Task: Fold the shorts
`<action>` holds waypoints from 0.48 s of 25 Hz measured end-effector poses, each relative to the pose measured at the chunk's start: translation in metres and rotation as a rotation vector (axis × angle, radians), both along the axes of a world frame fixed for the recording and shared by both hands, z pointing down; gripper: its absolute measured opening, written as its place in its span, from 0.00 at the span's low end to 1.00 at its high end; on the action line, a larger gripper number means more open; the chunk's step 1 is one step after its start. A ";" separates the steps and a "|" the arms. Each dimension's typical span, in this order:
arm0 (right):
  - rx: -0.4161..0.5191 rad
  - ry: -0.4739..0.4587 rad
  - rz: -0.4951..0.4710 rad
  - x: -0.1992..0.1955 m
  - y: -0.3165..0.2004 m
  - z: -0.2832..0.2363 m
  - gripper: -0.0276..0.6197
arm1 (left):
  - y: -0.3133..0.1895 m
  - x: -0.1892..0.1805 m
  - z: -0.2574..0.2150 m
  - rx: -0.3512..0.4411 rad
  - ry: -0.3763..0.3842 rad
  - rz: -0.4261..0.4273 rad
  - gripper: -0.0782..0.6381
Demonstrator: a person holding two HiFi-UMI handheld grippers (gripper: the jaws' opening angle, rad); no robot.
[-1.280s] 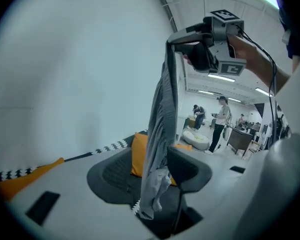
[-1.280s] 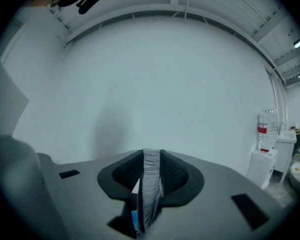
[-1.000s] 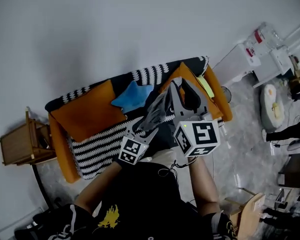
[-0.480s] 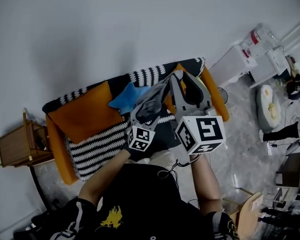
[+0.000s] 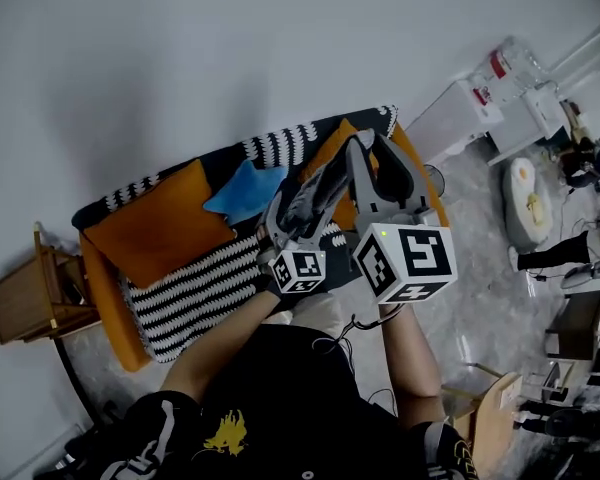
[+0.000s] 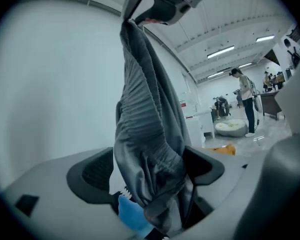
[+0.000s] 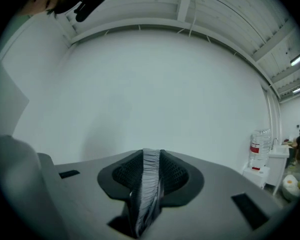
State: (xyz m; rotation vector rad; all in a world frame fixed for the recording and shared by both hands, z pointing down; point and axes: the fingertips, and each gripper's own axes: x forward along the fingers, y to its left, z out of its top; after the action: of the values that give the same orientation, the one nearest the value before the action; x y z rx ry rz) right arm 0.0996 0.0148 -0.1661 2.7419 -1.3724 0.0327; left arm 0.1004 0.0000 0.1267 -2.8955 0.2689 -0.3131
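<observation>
Shorts (image 5: 318,190): grey, thin, held up in the air above the sofa (image 5: 118,340), well clear of its striped blanket (image 5: 195,298). Right tongs (image 7: 151,166) are clamped on a ribbed strip of the shorts, which looks like the elastic waistband; the cloth stands edge-on between the two pads and the whole garment hangs from this one bite. Left tongs (image 6: 150,169) are opening: the bunched lower part of the shorts drapes down between the spread pads, but neither pad presses it, so they carry no load. A blue cushion (image 5: 242,190) and an orange cushion (image 5: 150,230) lie on the sofa behind. Handling, as judged: light and wholly limp, no stiffness to hold any shape, so it collapses into vertical folds wherever it is unsupported. The fabric has a slight sheen and probably slides readily on itself and off a shallow pinch. Not fragile. The ribbed waistband is the thickest, grippiest part. Best second hold is likely the waistband at its far corner, taken deep, so the shorts spread flat between two grips before being laid on the sofa
</observation>
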 end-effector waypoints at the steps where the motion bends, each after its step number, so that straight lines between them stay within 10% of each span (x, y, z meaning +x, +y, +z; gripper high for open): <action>1: -0.001 -0.002 0.013 0.005 0.005 0.001 0.22 | -0.004 -0.003 -0.001 -0.002 0.005 0.002 0.72; 7: 0.000 -0.027 0.049 0.025 0.024 0.010 0.22 | -0.026 -0.018 0.004 -0.034 0.014 0.018 0.69; 11: 0.002 -0.036 0.049 0.030 0.025 0.012 0.22 | -0.023 -0.010 0.012 -0.071 -0.001 0.099 0.15; 12: 0.000 -0.037 0.049 0.031 0.026 0.013 0.22 | -0.023 -0.006 0.016 -0.081 -0.014 0.124 0.14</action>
State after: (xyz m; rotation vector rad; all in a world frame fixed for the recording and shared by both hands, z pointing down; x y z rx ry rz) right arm 0.1305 0.0408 -0.1529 2.7877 -1.3139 0.0871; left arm 0.0939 -0.0225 0.1425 -2.9720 0.0753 -0.3297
